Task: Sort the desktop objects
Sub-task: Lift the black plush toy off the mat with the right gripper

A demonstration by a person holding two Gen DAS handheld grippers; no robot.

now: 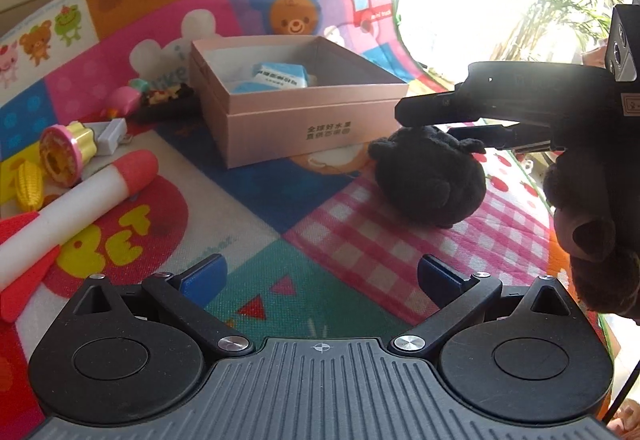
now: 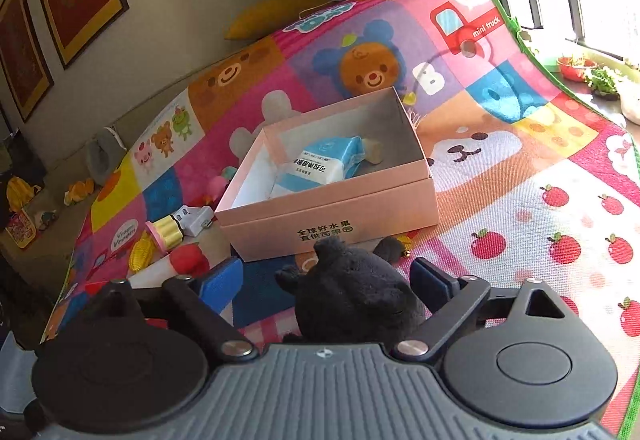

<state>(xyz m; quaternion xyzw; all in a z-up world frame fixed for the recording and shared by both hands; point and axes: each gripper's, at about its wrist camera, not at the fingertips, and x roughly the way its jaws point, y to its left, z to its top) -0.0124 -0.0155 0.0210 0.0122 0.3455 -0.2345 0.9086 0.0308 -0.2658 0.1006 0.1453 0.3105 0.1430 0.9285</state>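
left gripper (image 1: 320, 274) jaws wide, nothing between, over play mat (image 1: 256, 200), right gripper (image 2: 326, 278) jaws apart around black plush toy (image 2: 356, 300) on mat, left pad clear of it, pink box (image 2: 332, 208) just beyond holding blue packet (image 2: 324, 164), foam rocket (image 1: 80, 200) and stamp (image 1: 66, 154) left

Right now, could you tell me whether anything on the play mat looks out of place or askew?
Nothing looks spilled or broken. The black plush toy lies on the mat in front of the pink box, between the right gripper's open jaws. The foam rocket lies on its side among loose toys.
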